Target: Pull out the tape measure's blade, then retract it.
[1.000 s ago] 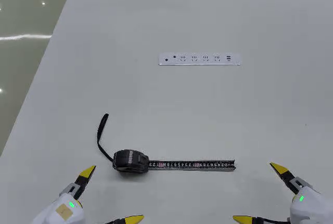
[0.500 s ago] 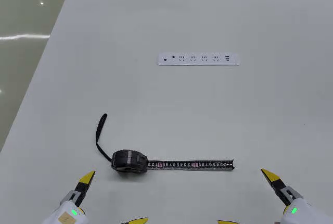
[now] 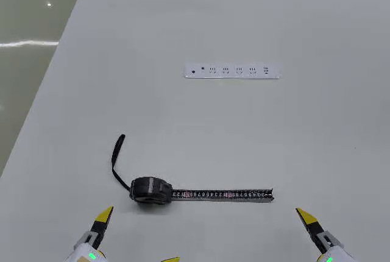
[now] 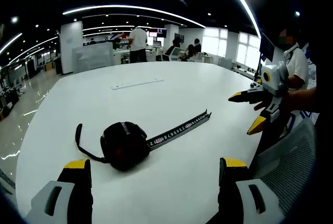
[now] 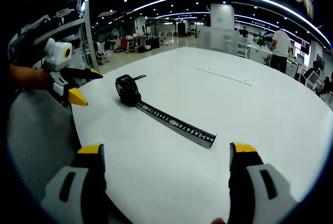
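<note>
A black tape measure [image 3: 150,189] lies on the white table [image 3: 244,134] with its blade [image 3: 222,195] drawn out to the right and its strap [image 3: 114,158] curling away at the left. My left gripper [image 3: 138,236] is open, just short of the case on the near side. My right gripper [image 5: 166,149] is open too, short of the blade's hooked end [image 5: 208,139]; its yellow fingertip [image 3: 306,217] shows at the bottom right of the head view. In the left gripper view the case [image 4: 124,145] sits between the wide jaws of that gripper [image 4: 155,168]. Nothing is held.
A white power strip [image 3: 232,70] lies flat farther back on the table. The table's left edge [image 3: 46,91] drops to a glossy floor. Each gripper view shows the other gripper: the right gripper [image 4: 255,112] and the left gripper [image 5: 78,86]. People stand far behind.
Both grippers have drawn back toward the near edge, and the right one has shifted left. The tape measure and its extended blade lie as before.
</note>
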`<act>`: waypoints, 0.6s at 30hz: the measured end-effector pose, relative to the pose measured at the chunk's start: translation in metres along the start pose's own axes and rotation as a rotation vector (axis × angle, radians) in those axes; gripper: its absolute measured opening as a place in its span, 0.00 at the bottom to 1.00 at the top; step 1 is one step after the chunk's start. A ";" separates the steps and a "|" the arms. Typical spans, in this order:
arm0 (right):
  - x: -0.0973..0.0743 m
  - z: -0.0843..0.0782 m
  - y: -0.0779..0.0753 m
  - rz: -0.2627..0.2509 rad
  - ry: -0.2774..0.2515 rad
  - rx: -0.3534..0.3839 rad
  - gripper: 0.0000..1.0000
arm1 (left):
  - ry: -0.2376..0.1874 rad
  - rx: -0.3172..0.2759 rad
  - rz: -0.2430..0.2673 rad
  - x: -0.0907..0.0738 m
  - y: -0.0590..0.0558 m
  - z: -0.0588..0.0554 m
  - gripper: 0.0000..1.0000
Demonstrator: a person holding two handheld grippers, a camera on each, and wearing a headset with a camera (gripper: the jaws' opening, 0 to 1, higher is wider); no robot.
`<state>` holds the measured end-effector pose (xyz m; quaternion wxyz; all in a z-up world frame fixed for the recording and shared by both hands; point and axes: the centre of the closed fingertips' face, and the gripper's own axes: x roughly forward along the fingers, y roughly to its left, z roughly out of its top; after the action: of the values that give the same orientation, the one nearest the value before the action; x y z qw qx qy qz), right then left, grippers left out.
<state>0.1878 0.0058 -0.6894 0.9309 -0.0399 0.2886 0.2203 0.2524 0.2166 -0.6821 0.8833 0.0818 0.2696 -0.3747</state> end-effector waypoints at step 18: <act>0.002 0.000 0.012 0.005 0.015 0.036 0.95 | 0.019 -0.040 0.077 0.002 -0.005 -0.001 1.00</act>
<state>0.1839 0.0169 -0.6897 0.9287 -0.0241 0.2994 0.2173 0.2493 0.2125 -0.6835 0.8959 0.0777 0.2820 -0.3343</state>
